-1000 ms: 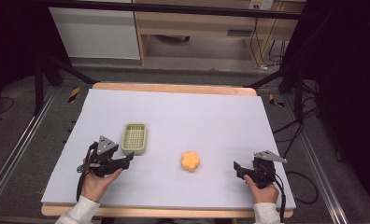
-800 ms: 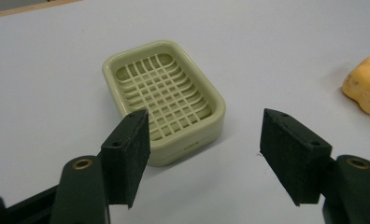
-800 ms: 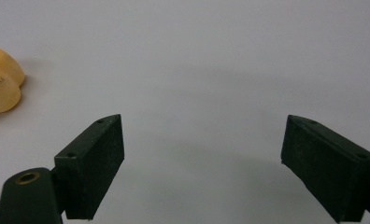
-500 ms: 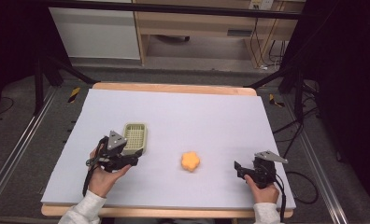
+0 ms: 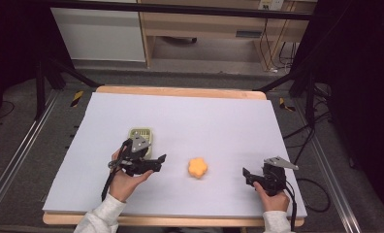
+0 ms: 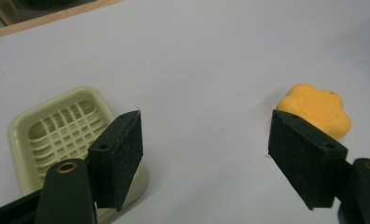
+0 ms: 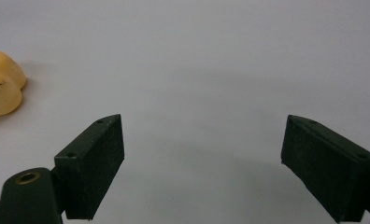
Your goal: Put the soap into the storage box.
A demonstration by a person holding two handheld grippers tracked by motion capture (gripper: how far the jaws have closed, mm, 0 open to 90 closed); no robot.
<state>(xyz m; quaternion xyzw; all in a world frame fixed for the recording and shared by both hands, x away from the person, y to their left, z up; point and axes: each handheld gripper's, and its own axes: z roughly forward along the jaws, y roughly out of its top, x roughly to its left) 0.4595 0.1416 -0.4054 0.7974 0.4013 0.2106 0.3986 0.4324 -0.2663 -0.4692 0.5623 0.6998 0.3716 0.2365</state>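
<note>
The orange flower-shaped soap (image 5: 198,168) lies near the table's (image 5: 229,116) front edge, midway between my grippers. It looks light, firm and probably slick, so I'd pinch its flat sides. My left gripper (image 5: 153,160) and right gripper (image 5: 247,174) both stand spread, empty.

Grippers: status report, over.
Left gripper open, empty, beside soap dish. Right gripper open, empty. Orange flower-shaped soap lies between them, path unobstructed.

Dish (image 5: 141,136) sits on table (image 5: 219,116) left of centre, w/ left gripper (image 5: 157,160) just in front; soap (image 5: 198,167) right of it; right gripper (image 5: 246,175) further right.
</note>
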